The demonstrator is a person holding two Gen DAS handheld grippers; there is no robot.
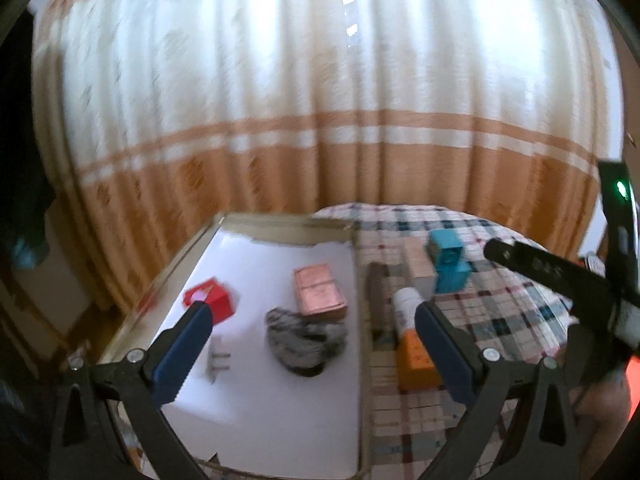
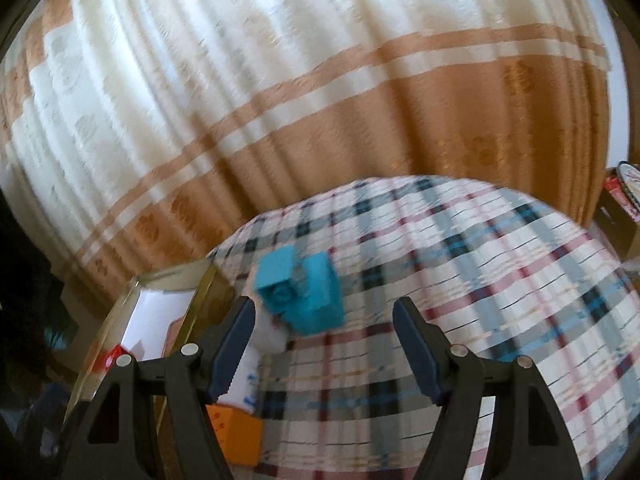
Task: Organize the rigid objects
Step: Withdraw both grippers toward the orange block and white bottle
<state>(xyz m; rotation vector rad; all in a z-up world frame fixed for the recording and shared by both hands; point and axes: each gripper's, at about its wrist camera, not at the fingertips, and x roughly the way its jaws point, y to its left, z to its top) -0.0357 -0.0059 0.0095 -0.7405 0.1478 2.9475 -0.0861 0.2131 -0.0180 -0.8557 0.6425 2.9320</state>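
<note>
Teal plastic is your nearest target: the two blue boxes [image 2: 302, 294] sit stacked loosely on the plaid cloth [image 2: 480, 280], ahead and left of your right gripper [image 2: 324, 344], whose fingers are spread with nothing between them. Come in crooked and you will likely knock the upper box off. Your left gripper [image 1: 312, 344] is likewise spread and empty over the white tray [image 1: 280, 400], holding the red box [image 1: 212, 296] and copper box [image 1: 318, 290].
</note>
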